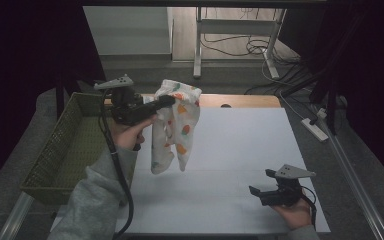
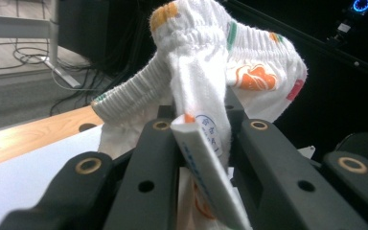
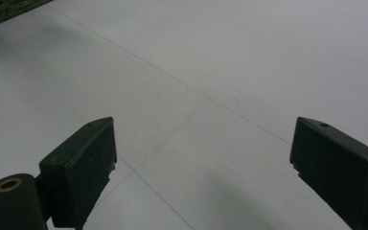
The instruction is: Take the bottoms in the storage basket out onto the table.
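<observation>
A small white garment [image 1: 176,125] with orange, green and red prints hangs in the air above the left part of the white table sheet [image 1: 230,165]. My left gripper [image 1: 166,101] is shut on its upper edge, near the elastic waistband. In the left gripper view the bunched cloth [image 2: 206,72] and its white label [image 2: 206,158] are pinched between the black jaws. My right gripper [image 1: 262,182] rests low at the front right of the sheet, open, with nothing between its fingers [image 3: 84,163].
A green mesh basket [image 1: 65,150] stands off the table's left edge, beside my left forearm. A strip of bare wood [image 1: 245,100] runs along the far edge of the table. Cables and a power strip [image 1: 315,128] lie on the floor to the right.
</observation>
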The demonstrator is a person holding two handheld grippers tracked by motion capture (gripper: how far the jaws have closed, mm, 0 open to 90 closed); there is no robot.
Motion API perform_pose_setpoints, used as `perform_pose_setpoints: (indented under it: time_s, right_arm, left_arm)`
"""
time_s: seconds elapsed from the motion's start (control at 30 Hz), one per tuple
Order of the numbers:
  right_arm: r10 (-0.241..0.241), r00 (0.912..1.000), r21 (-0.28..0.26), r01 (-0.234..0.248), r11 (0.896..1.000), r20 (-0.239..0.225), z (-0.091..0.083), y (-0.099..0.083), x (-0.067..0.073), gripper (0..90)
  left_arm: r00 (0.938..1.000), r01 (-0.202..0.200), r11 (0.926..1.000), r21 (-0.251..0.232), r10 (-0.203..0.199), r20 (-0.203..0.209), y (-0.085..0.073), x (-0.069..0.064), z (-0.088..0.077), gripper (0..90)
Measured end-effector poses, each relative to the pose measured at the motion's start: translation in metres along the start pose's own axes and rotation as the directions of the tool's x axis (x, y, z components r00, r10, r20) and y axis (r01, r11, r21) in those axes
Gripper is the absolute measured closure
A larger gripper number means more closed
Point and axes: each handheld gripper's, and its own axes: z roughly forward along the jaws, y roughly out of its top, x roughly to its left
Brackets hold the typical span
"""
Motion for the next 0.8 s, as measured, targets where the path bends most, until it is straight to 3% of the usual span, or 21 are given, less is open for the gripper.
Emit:
perform_pose_setpoints:
  time_s: [0.8]
  right_arm:
    - [-0.004, 1.0000, 0.008, 0.004, 1.000, 0.004, -0.001, -0.002, 0.001, 9.1]
  left_arm:
    - [0.9991, -0.004, 0.9979, 0.064, 0.001, 0.043, -0.007, -0.006, 0.049, 82.6]
